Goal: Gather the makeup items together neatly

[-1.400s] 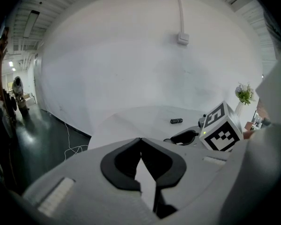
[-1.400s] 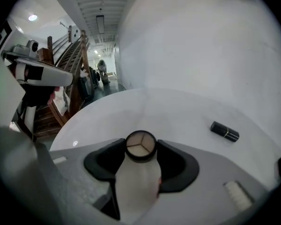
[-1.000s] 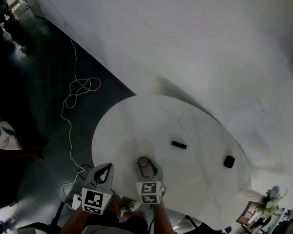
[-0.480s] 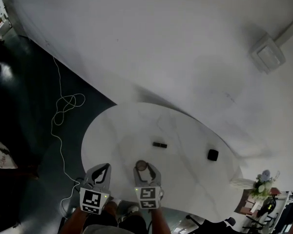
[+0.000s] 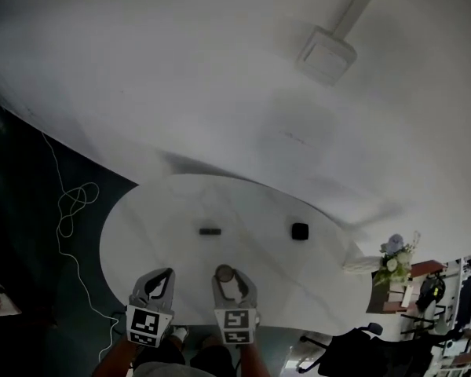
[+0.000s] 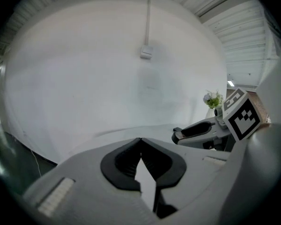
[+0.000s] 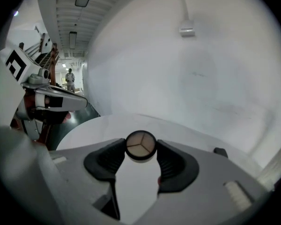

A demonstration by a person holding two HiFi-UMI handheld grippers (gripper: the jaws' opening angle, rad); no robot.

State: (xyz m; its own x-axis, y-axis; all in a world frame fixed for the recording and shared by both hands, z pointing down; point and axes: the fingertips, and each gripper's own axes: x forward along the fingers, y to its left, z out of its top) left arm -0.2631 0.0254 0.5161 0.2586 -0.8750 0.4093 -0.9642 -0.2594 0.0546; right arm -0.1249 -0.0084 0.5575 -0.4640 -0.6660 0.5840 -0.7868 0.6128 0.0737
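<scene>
A white round table point(image 5: 165, 210) carries a small black stick-shaped item point(image 5: 210, 231) and a small black boxy item point(image 5: 300, 231). My right gripper point(image 5: 225, 276) hovers over the table's near edge, shut on a round compact point(image 5: 224, 272) with a tan three-part pan. In the right gripper view the compact point(image 7: 140, 145) sits pinched between the dark pads of the right gripper point(image 7: 140, 147), and the black boxy item point(image 7: 220, 151) shows far right. My left gripper point(image 5: 166, 273) is beside it on the left, empty. Its tips point(image 6: 140, 140) meet.
A white cable point(image 5: 71, 203) loops over the dark floor left of the table. A vase of flowers point(image 5: 394, 256) stands beyond the table's right side. A curved white wall with a junction box point(image 5: 327, 53) rises behind. Chairs crowd the lower right corner.
The head view has tilted up and swung, so table and items slid left in the picture. Both grippers rose near the table's front edge; the compact stays gripped.
</scene>
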